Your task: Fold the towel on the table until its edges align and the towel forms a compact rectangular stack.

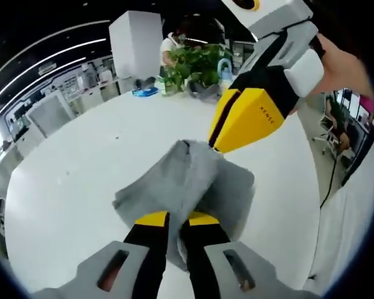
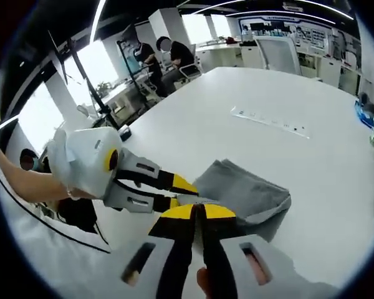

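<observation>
While both claws pinched the grey towel [image 1: 181, 180], a fold was under way on the white table [image 1: 81, 162].

Left gripper [image 1: 177, 219] gripped the six-o'clock edge; right gripper [image 1: 217, 146], clamped at one o'clock, likely matching corners.

- A white table [image 1: 100, 156] carries everything.
- A grey towel [image 1: 187, 180], bunched and partly folded, lies on it.
- Potted green plants [image 1: 196, 65] stand at its far edge.
- A blue object [image 1: 144, 92] lies nearby.
</observation>
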Demonstrator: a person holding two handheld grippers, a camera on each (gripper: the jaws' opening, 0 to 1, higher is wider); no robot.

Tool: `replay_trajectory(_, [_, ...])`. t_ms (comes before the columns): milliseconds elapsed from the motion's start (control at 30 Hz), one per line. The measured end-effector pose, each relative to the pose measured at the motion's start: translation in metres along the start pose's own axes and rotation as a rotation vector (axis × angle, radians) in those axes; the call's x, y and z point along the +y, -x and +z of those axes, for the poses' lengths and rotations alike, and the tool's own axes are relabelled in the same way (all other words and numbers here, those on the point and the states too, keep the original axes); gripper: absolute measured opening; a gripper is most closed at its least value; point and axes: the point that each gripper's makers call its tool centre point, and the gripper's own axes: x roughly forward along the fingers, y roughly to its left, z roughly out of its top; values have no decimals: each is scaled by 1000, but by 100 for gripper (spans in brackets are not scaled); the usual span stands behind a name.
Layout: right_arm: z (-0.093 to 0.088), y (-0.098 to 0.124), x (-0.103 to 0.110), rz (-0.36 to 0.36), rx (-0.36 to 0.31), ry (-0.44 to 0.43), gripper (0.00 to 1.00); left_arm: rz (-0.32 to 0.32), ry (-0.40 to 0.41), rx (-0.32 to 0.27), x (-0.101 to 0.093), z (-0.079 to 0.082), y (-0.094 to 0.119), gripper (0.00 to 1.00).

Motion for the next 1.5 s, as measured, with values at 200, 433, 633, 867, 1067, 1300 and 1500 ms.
replay_trajectory(200, [-4, 1, -17, -19, 1, -32, 2, 5, 62, 6, 13, -7, -6, 9])
replay_trajectory(433, [-22, -5, -31, -40, 44, -51, 2, 36, 118, 26, 28, -17, -11, 8])
replay_trajectory(633, [-45, -15, -47, -86, 120, -3, 3, 79, 158, 35, 44, -28, -4, 13])
replay_trajectory(867, [-70, -27, -53, -78, 169, -45, 5, 74, 194, 8, 44, -30, 6, 17])
replay_trajectory(1067, [-83, -36, -61, -91, 204, -54, 6, 64, 104, 4, 24, -25, 4, 18])
replay_trajectory(1300, [-94, -47, -70, -102, 215, -101, 5, -20, 3, 46, 1, -38, -13, 20])
replay_trajectory(1500, [-92, -51, -75, -109, 207, -129, 3, -27, 82, 62, 13, -38, -27, 20])
